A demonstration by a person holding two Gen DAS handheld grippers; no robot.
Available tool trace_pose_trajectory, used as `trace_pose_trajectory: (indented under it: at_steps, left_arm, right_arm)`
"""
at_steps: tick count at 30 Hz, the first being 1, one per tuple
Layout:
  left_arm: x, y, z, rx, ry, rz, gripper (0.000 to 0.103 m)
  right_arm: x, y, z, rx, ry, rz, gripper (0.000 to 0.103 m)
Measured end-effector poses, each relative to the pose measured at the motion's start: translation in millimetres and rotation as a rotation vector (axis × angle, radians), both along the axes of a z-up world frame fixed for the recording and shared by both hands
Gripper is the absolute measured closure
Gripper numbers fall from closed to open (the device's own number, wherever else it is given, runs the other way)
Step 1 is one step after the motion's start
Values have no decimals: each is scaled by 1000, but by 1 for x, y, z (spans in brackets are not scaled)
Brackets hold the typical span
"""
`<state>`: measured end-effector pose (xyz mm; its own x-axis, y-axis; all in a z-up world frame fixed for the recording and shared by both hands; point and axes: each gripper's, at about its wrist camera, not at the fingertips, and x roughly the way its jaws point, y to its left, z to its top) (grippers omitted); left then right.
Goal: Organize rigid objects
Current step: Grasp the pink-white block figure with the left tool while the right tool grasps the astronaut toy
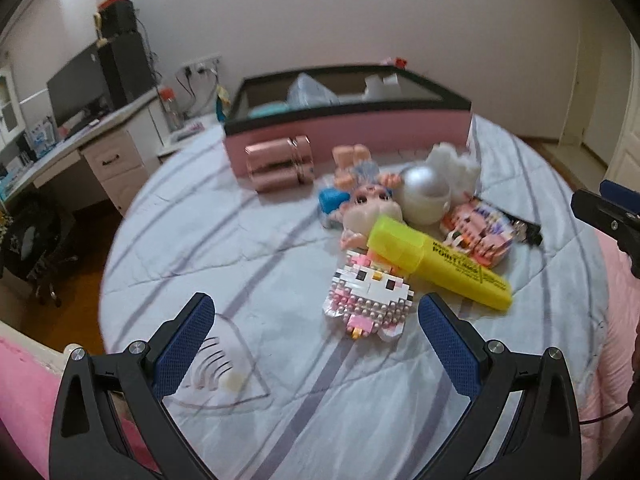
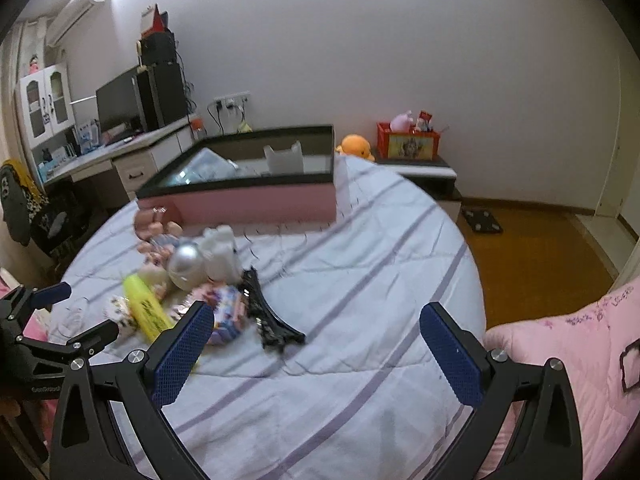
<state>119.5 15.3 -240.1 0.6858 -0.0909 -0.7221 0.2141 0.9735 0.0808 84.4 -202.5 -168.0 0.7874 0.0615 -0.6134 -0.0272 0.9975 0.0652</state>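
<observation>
Toys lie heaped before the pink box (image 1: pixel 344 140), probably waiting for sorting; left gripper (image 1: pixel 316 334) and right gripper (image 2: pixel 316 340) hover wide, holding nothing.

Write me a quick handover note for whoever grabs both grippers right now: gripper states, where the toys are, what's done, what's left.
Left gripper: open, empty, hovering over the bed just short of the brick cat figure.
Right gripper: open, empty, over bare striped sheet to the right of the pile.
Pile on the bed: yellow highlighter lying partly across the brick cat figure, doll, silver ball, black hair clip, pink metal cylinder near the box.
Pink box sits behind the pile, open, with a few things already inside.
Done: can't tell what was placed this session.
Left: everything in the pile is not yet boxed.
</observation>
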Motion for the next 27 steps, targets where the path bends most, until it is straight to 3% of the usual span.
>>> trace_pose_trajectory:
  at_steps: [4, 6, 8, 11, 21, 27]
  left_arm:
    - [19, -9, -12, 31, 43, -11, 0]
    - [24, -9, -13, 10, 43, -17, 4]
    - [28, -7, -11, -43, 46, -32, 31]
    - [28, -5, -10, -78, 38, -48, 59]
    - [16, 28, -4, -58, 4, 68, 58]
    - [22, 45, -9, -61, 17, 112, 58]
  right_arm:
    - [9, -1, -11, 1, 35, 7, 0]
    - [11, -2, -15, 1, 49, 10, 0]
    - [14, -3, -18, 2, 58, 10, 0]
    - [18, -3, -21, 5, 71, 20, 0]
    - [33, 14, -21, -23, 74, 35, 0]
    - [65, 42, -17, -30, 97, 89, 0]
